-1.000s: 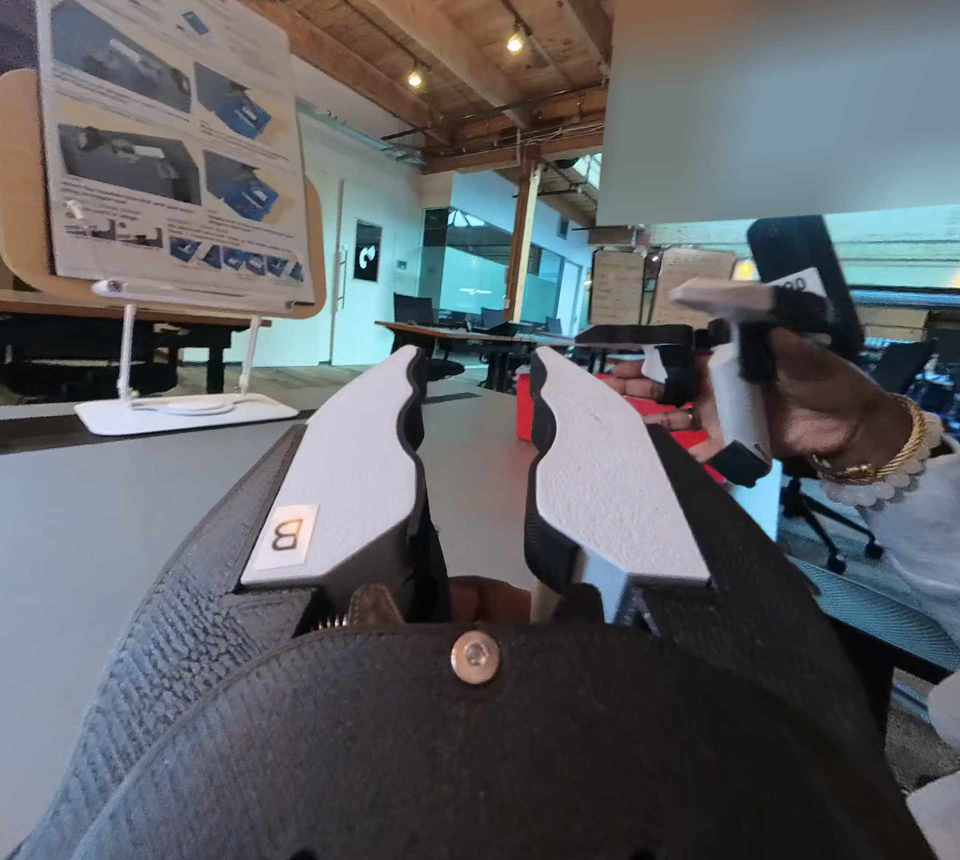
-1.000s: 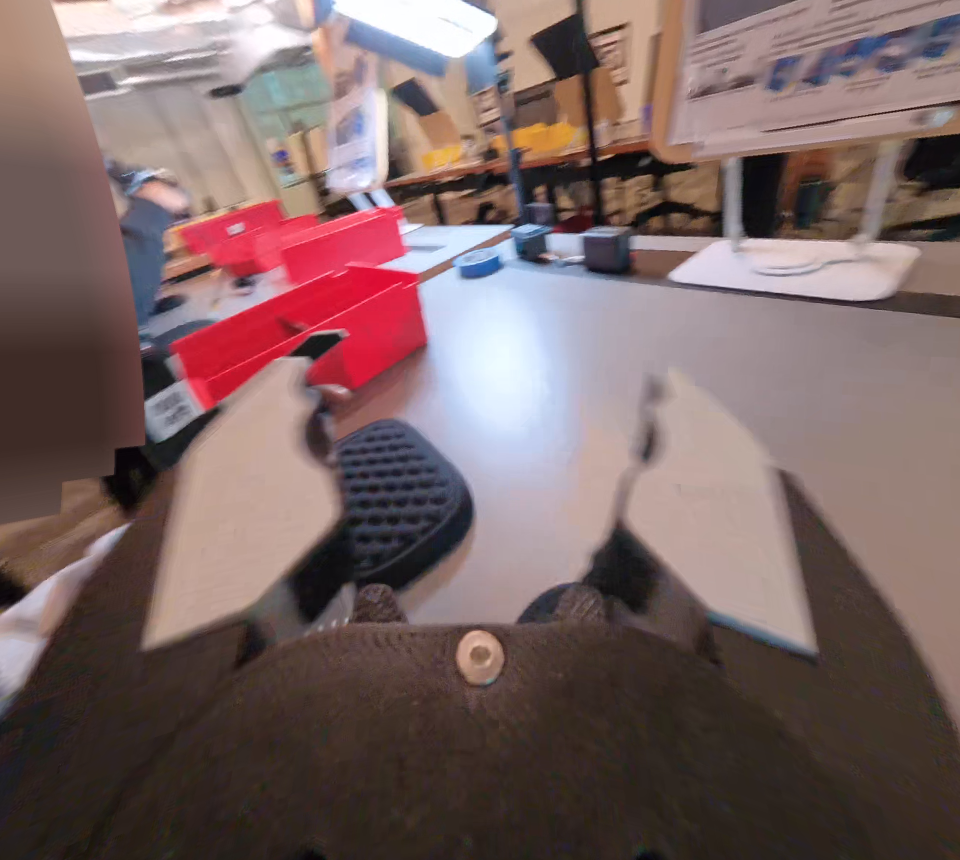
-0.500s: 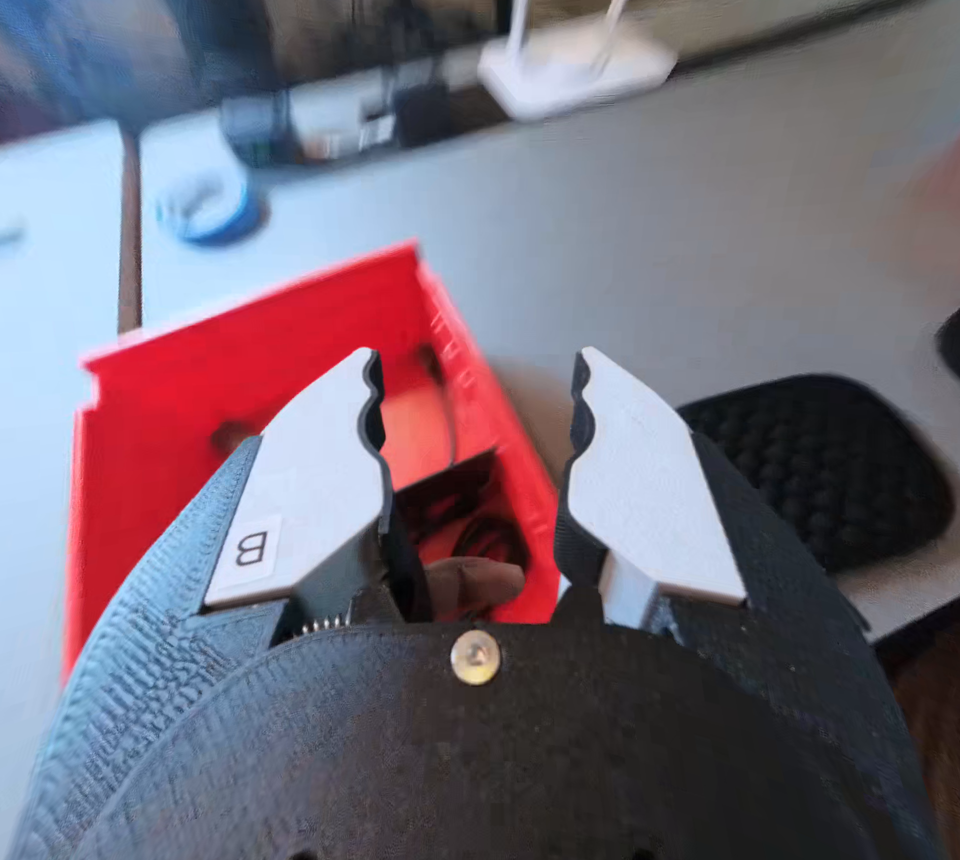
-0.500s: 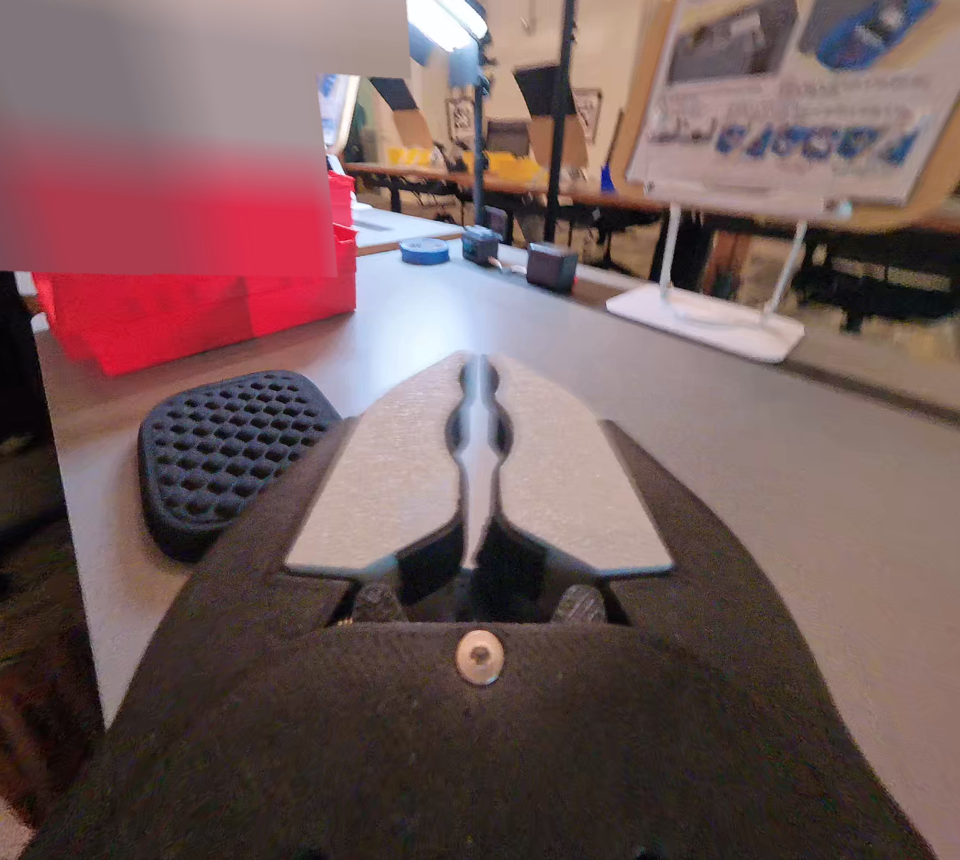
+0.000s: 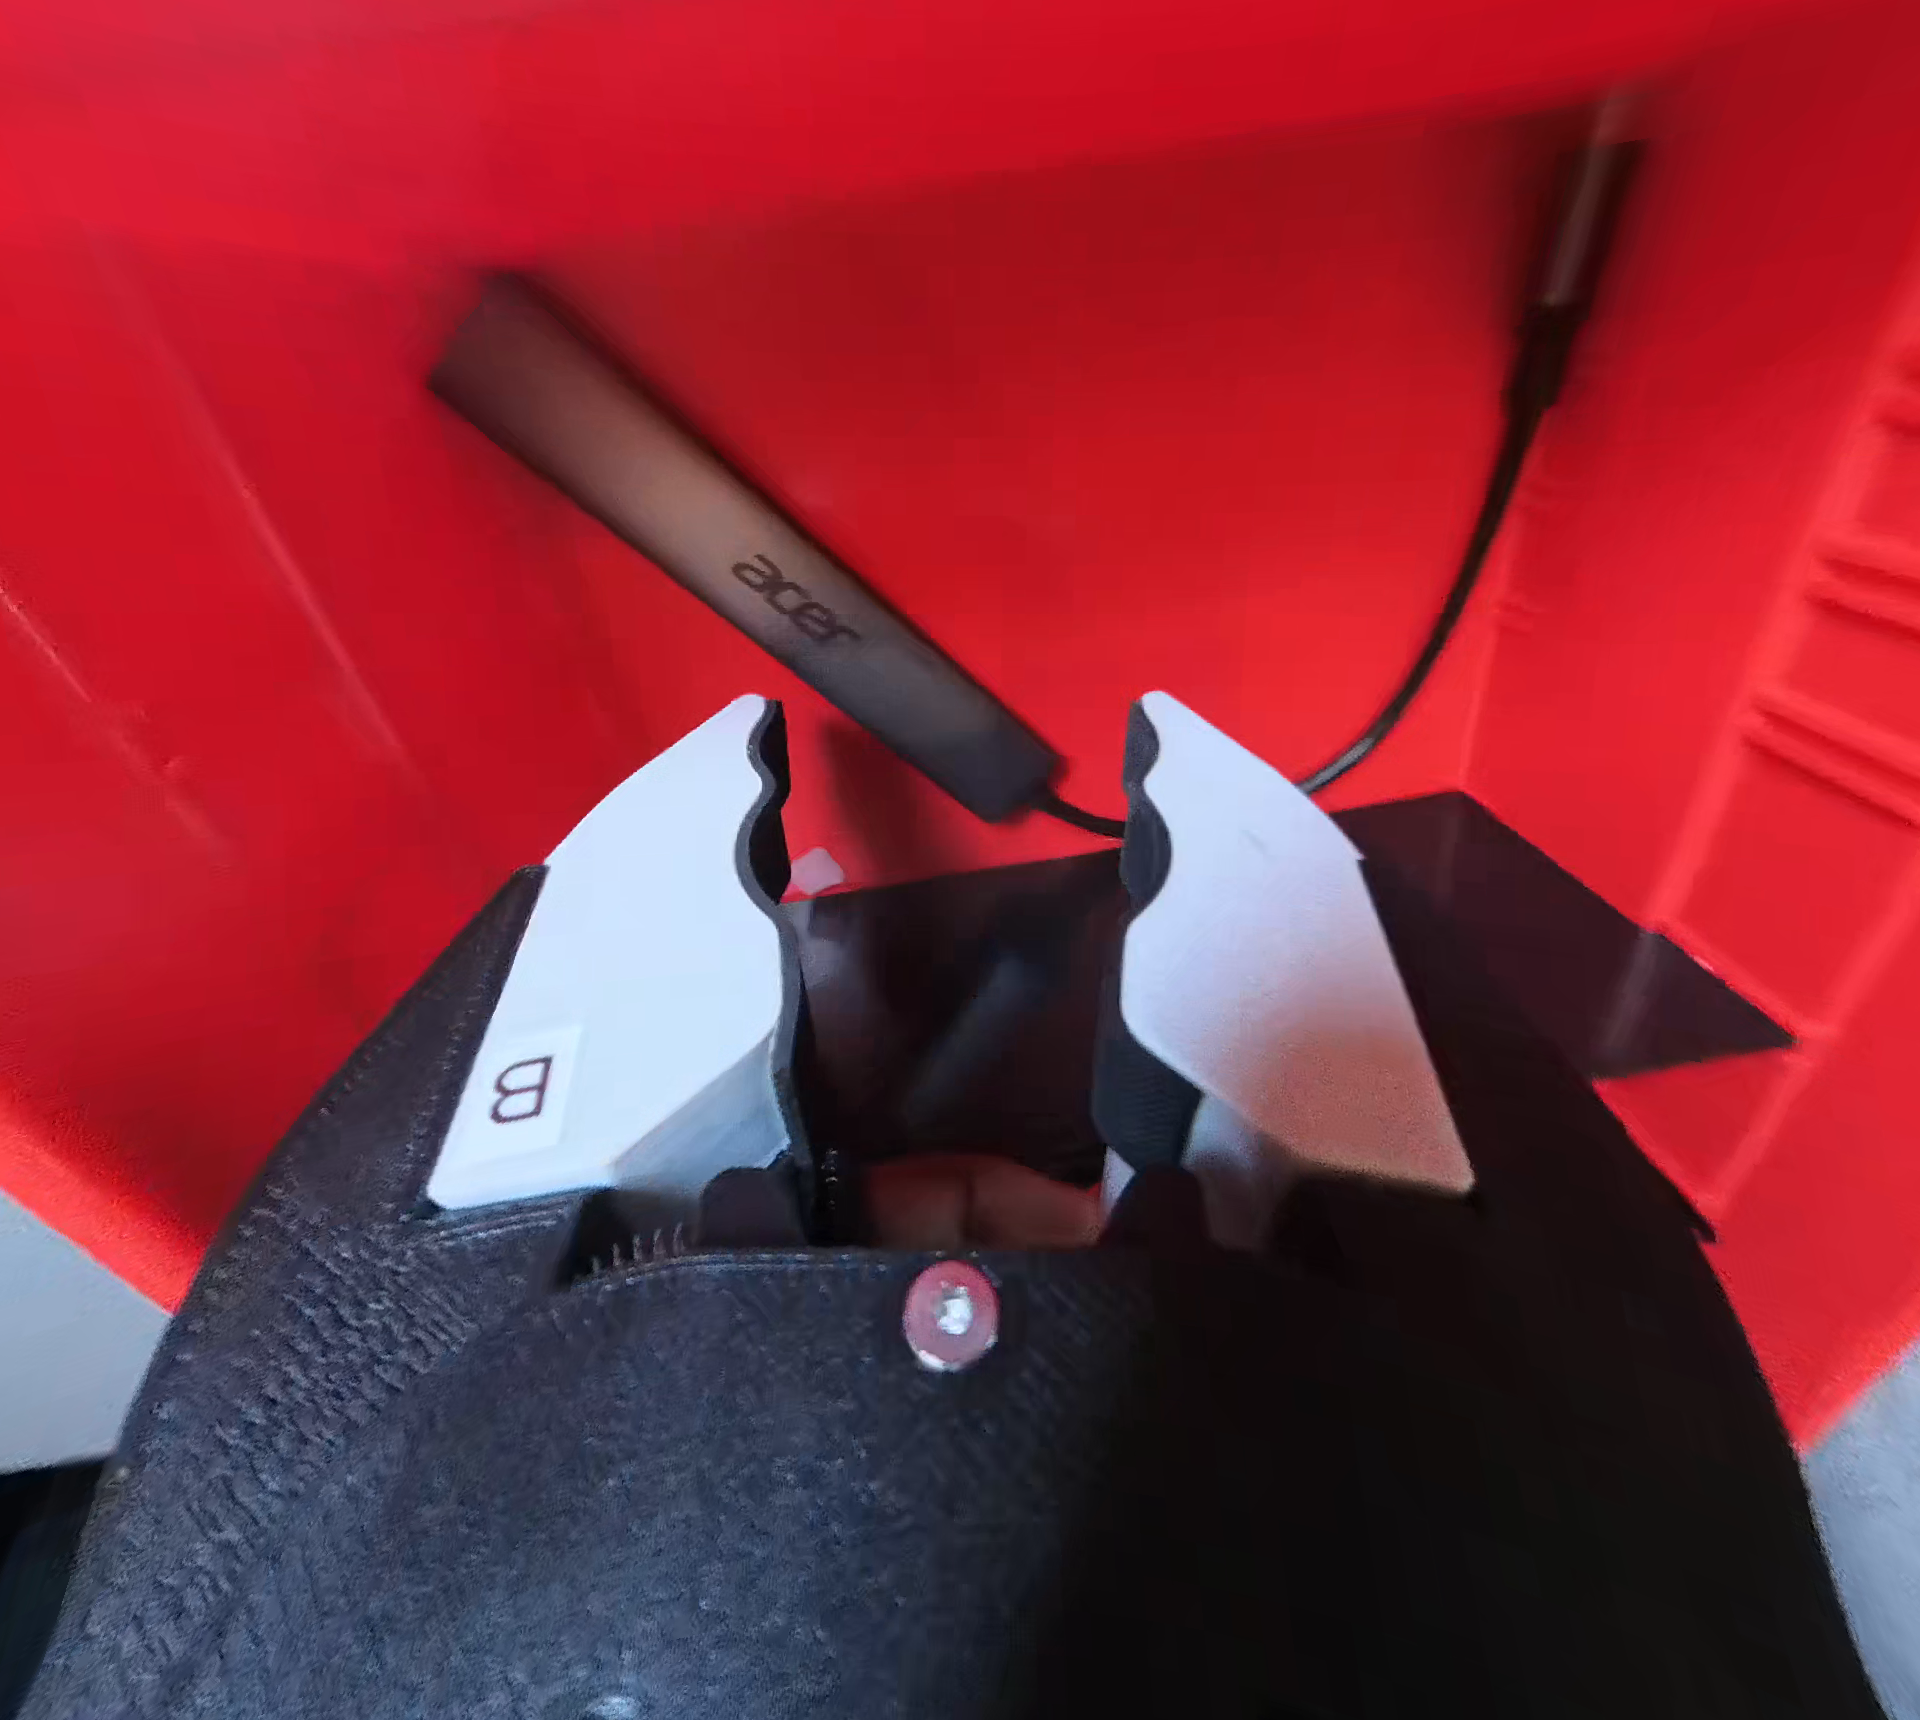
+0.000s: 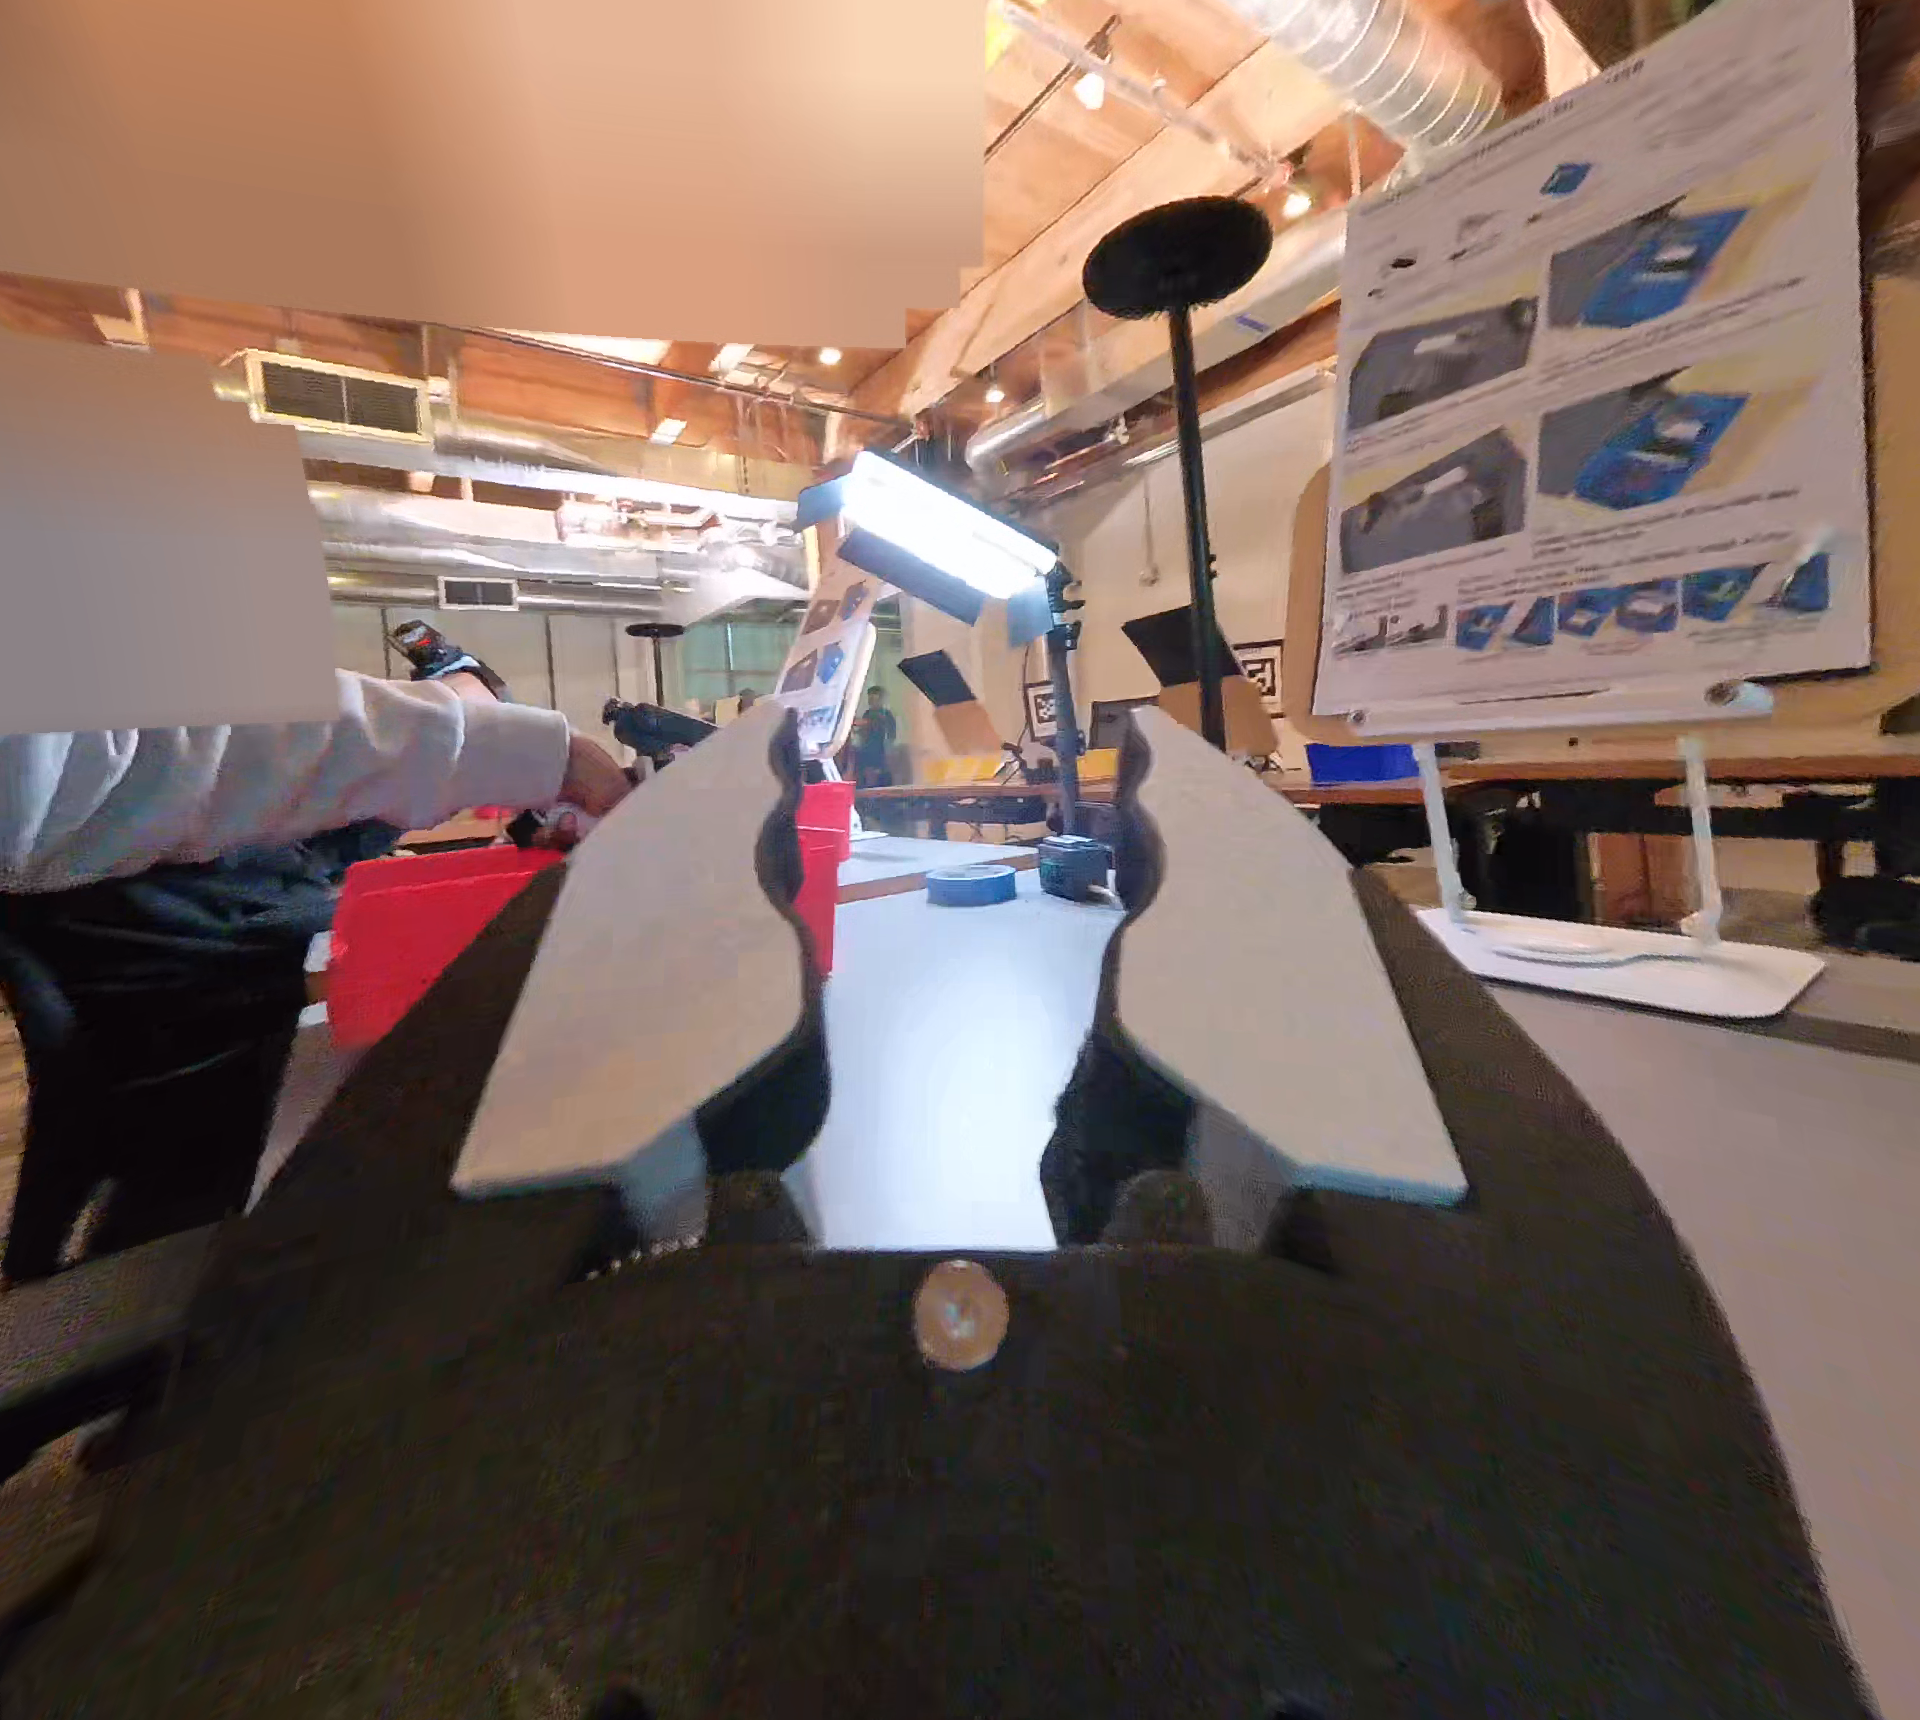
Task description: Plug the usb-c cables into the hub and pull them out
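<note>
Both the left gripper (image 5: 954, 766) and right gripper (image 6: 961, 771) gape empty, and the hub (image 5: 727, 543) lies just ahead of the left gripper's fingertips inside the red bin (image 5: 1039, 60), where a careless grab could snag its trailing cable (image 5: 1455, 610).

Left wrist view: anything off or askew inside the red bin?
Nothing damaged or spilled. The slim dark grey hub lies diagonally on the floor of the red plastic bin, askew to its walls, its thin black cable curving to a plug by the back wall. The open left gripper hovers short of it, holding nothing.
</note>
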A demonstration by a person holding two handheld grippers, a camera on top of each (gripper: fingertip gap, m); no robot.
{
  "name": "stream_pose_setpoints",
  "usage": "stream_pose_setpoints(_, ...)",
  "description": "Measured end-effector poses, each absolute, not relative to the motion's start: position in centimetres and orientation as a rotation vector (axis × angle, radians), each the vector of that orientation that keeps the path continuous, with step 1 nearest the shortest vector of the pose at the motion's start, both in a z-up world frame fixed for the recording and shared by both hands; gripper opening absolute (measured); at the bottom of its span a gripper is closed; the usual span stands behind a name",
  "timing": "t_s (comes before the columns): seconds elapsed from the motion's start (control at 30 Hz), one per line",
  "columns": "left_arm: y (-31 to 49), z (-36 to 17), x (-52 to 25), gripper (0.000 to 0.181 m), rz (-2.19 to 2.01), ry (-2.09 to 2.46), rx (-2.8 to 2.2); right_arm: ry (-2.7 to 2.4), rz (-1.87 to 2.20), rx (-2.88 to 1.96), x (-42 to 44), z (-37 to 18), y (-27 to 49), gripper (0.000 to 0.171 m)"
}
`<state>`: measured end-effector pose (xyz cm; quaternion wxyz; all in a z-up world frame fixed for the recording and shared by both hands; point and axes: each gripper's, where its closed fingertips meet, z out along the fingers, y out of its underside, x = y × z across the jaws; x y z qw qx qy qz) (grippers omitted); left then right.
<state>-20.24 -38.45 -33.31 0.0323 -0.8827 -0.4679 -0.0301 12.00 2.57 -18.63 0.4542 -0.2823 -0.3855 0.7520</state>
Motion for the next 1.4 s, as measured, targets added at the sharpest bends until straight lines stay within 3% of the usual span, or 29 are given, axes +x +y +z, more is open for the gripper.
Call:
stream_pose_setpoints(0.13,-39.1,-34.3,-20.8,0.057,-0.046,-1.500,-2.734,-1.021,1.831,-0.676,11.7,-19.0,1.6,0.067)
stream_pose_setpoints(0.2,-39.6,-35.1,-21.3,0.038,0.018,-1.534,-2.730,-1.005,1.841,-0.678,11.8,-18.9,1.7,0.066)
stream_pose_setpoints(0.47,-38.4,-33.7,-21.6,0.031,0.087,-1.459,-2.597,-0.988,1.840,-0.713,11.6,-18.9,2.1,0.065)
stream_pose_setpoints(0.63,-36.5,-27.0,-22.5,0.014,0.206,-1.317,-2.376,-0.943,1.863,-0.743,11.7,-18.8,2.8,0.063)
stream_pose_setpoints(1.03,-32.3,-14.3,-18.3,0.010,0.523,-0.842,-2.080,-0.916,1.863,-0.768,11.6,-18.9,3.3,0.061)
stream_pose_setpoints(1.23,-27.6,-4.7,-12.5,0.010,1.113,-0.310,-1.751,-0.942,1.839,-0.745,11.6,-19.0,2.8,0.059)
stream_pose_setpoints(1.4,-20.9,-2.9,-4.8,0.009,1.295,0.158,-1.556,-0.972,1.821,-0.699,11.8,-18.9,2.2,0.059)
